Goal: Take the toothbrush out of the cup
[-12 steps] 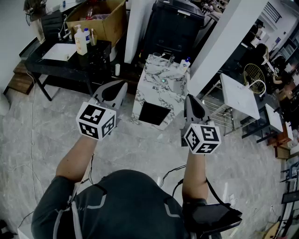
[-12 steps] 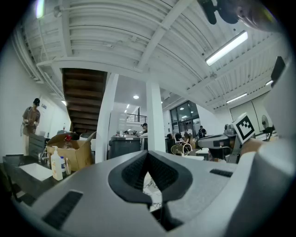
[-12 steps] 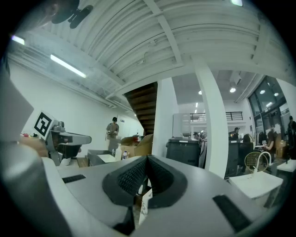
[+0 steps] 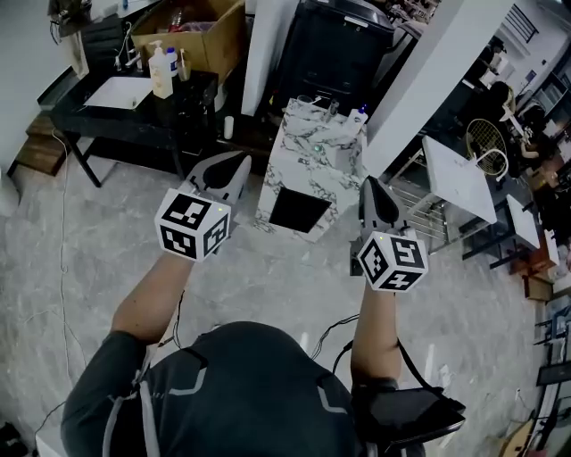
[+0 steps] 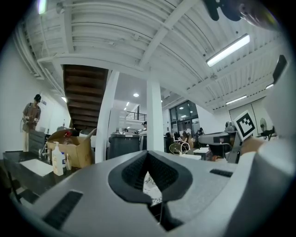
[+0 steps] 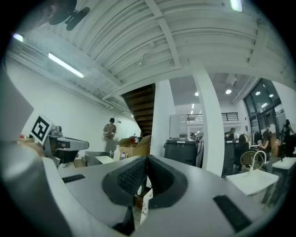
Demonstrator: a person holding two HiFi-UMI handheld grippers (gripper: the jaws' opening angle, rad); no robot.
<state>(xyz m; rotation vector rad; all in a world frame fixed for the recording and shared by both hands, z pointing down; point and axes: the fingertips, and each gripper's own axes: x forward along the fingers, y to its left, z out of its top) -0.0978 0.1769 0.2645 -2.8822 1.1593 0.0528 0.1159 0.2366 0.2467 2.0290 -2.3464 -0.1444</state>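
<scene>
A marble-patterned stand (image 4: 314,159) rises from the floor ahead of me. On its top are a clear cup (image 4: 306,103) and a small blue-capped bottle (image 4: 357,116); they are too small for a toothbrush to show. My left gripper (image 4: 235,166) hovers level, short of the stand's left side, shut and empty. My right gripper (image 4: 368,189) hangs level near the stand's right front corner, also shut with nothing in it. In the left gripper view the left gripper (image 5: 148,155) has its tips meeting. The right gripper (image 6: 147,159) looks the same in its own view.
A black table (image 4: 134,116) at the left carries a soap bottle (image 4: 161,70) and a white basin (image 4: 119,92), with a cardboard box (image 4: 192,27) behind. A black bin (image 4: 335,49) and a white pillar (image 4: 437,71) stand behind the stand. A white table (image 4: 457,183) is at the right.
The whole view has shifted slightly. Both grippers stay shut and keep about the same place relative to the marble stand.
</scene>
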